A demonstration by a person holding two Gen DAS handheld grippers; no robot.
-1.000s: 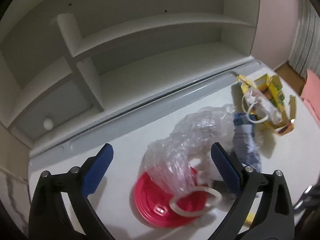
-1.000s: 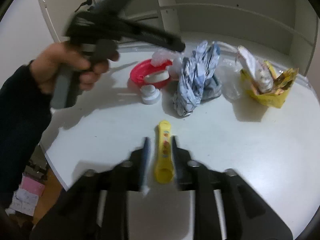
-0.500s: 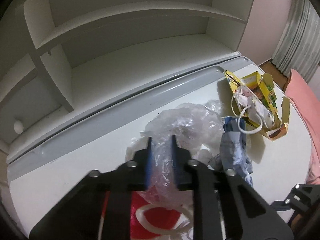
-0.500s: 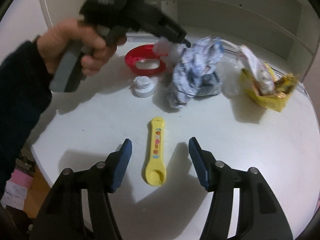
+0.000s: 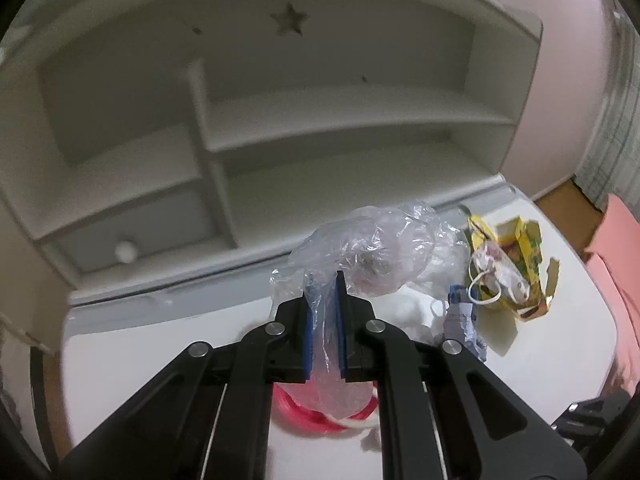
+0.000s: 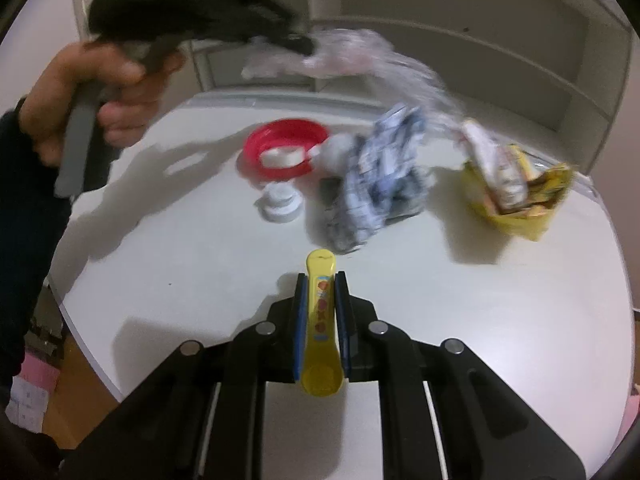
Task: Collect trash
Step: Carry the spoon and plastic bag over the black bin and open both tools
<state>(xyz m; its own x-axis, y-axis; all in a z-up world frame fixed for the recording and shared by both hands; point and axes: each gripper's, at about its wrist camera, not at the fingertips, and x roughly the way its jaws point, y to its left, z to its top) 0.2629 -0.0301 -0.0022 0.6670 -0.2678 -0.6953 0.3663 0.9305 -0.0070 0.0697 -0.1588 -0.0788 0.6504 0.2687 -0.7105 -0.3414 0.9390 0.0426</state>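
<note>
Left wrist view: left gripper [image 5: 324, 296] fingers clamped on the crumpled clear plastic bag [image 5: 372, 256], held above the white round bench [image 5: 160, 344]; red round plastic lid [image 5: 316, 416] beneath. Right wrist view: right gripper [image 6: 321, 294], its fingers having just closed, pinches the yellow plastic spoon-shaped stick [image 6: 320, 320] at the bench's near edge; torn yellow carton [image 6: 516, 196] far right.

— What has the left tool [image 5: 323, 280] got?
— A clear plastic bag [image 5: 370, 252], pinched between its blue pads and bunched up above them, hanging down over a red lid [image 5: 316, 414] on the white desk [image 5: 160, 352].
— And to the right?
— A torn yellow carton [image 5: 516, 264] with a wrapper stuffed in, and beside it some crumpled blue-and-white packaging [image 5: 460, 320], I think; it's blurred. White shelves [image 5: 320, 128] stand behind.
</note>
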